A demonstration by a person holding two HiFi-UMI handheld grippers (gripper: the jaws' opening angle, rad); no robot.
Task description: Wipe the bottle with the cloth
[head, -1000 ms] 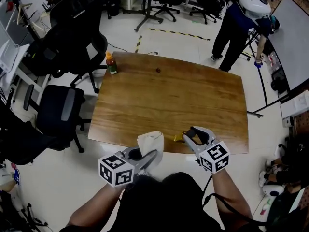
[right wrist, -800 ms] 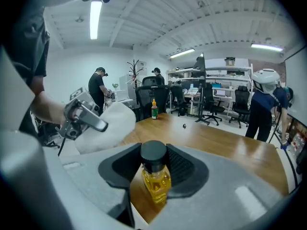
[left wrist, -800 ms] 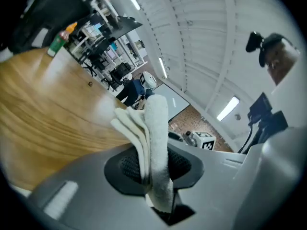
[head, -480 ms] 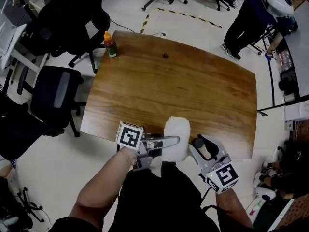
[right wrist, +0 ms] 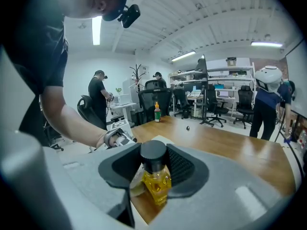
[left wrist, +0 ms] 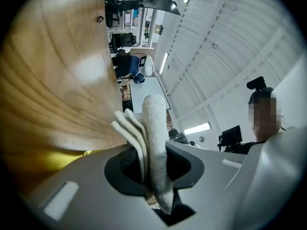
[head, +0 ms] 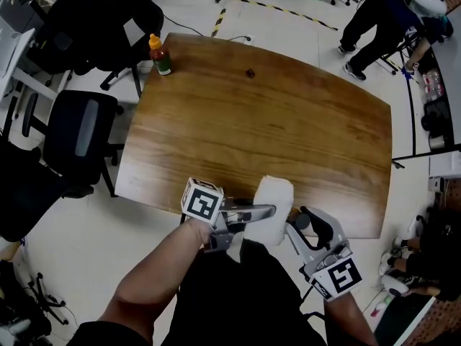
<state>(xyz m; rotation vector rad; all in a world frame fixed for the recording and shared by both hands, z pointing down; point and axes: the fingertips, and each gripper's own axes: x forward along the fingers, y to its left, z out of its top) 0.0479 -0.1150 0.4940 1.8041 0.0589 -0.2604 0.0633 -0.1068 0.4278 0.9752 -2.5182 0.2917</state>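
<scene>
Right gripper view: your right gripper (right wrist: 154, 166) clamps small yellow-filled bottle (right wrist: 157, 183) at neck, over near table (head: 288, 135) edge. Your left gripper (left wrist: 153, 171) pinches folded cloth (left wrist: 154, 123) close beside it. Cloth soft, floppy. Bottle likely light, smooth, slippery: hold neck firm, wipe body.

1. The table (head: 288, 135) was wood, smooth, with a soft sheen.
2. At the table's near edge, the cloth (head: 272, 207) was white, nubbly terry.
3. Beside it, the bottle (right wrist: 156, 181) was clear and glossy, its cap (right wrist: 153, 151) matt black.
</scene>
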